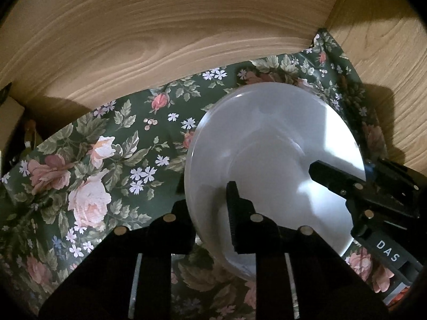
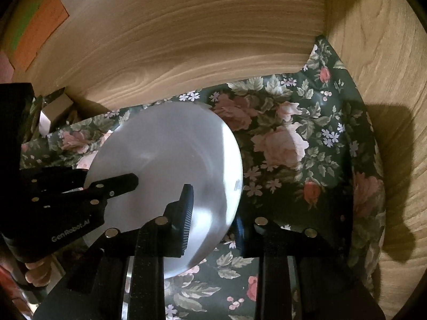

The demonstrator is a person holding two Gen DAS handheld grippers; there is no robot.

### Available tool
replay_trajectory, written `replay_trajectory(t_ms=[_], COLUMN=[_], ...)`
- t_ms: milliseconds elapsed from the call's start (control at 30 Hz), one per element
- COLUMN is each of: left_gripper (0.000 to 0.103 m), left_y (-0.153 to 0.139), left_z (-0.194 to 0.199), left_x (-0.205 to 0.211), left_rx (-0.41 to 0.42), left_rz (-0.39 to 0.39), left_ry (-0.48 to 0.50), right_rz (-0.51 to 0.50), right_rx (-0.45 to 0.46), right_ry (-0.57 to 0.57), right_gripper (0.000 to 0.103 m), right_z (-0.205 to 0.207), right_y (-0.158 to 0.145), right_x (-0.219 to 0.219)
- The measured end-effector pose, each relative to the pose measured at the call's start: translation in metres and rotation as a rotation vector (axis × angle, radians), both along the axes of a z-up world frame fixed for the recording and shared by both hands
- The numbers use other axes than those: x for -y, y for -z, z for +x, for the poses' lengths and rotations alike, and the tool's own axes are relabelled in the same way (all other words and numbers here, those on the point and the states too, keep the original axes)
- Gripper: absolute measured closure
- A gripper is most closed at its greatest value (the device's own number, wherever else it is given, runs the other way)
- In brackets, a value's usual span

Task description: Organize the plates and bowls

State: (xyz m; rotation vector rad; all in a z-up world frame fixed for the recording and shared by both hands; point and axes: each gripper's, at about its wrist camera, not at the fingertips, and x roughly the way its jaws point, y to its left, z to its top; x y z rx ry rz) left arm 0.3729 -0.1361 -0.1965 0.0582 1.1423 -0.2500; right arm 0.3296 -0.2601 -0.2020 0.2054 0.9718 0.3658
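Straddling the rim of a white plate, the left tongs have one finger over the plate's face and the other outside its edge at about 8 o'clock of the plate; whether they actually pinch the rim I cannot tell. The right tongs do the same from the opposite side, one ribbed finger over the plate, the other below its edge at about 4 o'clock, grip likewise unclear. In the left wrist view the right tongs reach in from 3 o'clock. The plate sits over a floral liner inside a wooden cabinet. The back wall runs across 12 o'clock and a side wall closes 3 o'clock, near the plate. Bare liner lies toward 9 o'clock in the left view.
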Motion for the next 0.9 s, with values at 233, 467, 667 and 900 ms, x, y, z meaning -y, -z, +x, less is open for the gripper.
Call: replay_trajectory(t_ms=[233,467,667,900], left_gripper=[0.083,0.083,0.083,0.083], left_y=[-0.021,-0.044,-0.063,-0.074], left_z=[-0.013,-0.033,-0.055,-0.085], left_x=[-0.008,-0.017,-0.031,-0.048], left_rx=[0.034,0.086,0.128,0.172], left_rz=[-0.016,-0.033,-0.047,-0.049], left_ry=[-0.004,-0.016,-0.035,-0.051], right_rz=[0.006,0.014,0.024,0.034], right_rx=[0.040,0.112,0.157,0.184], right_ry=[0.002,0.004,-0.008,-0.026], right_gripper=[0.078,0.079,0.079,0.079], right_z=[-0.014,-0.035,-0.052,-0.068], right_y=[-0.016,-0.047,-0.067,-0.077], right_x=[-0.001,-0.005,-0.014,-0.024])
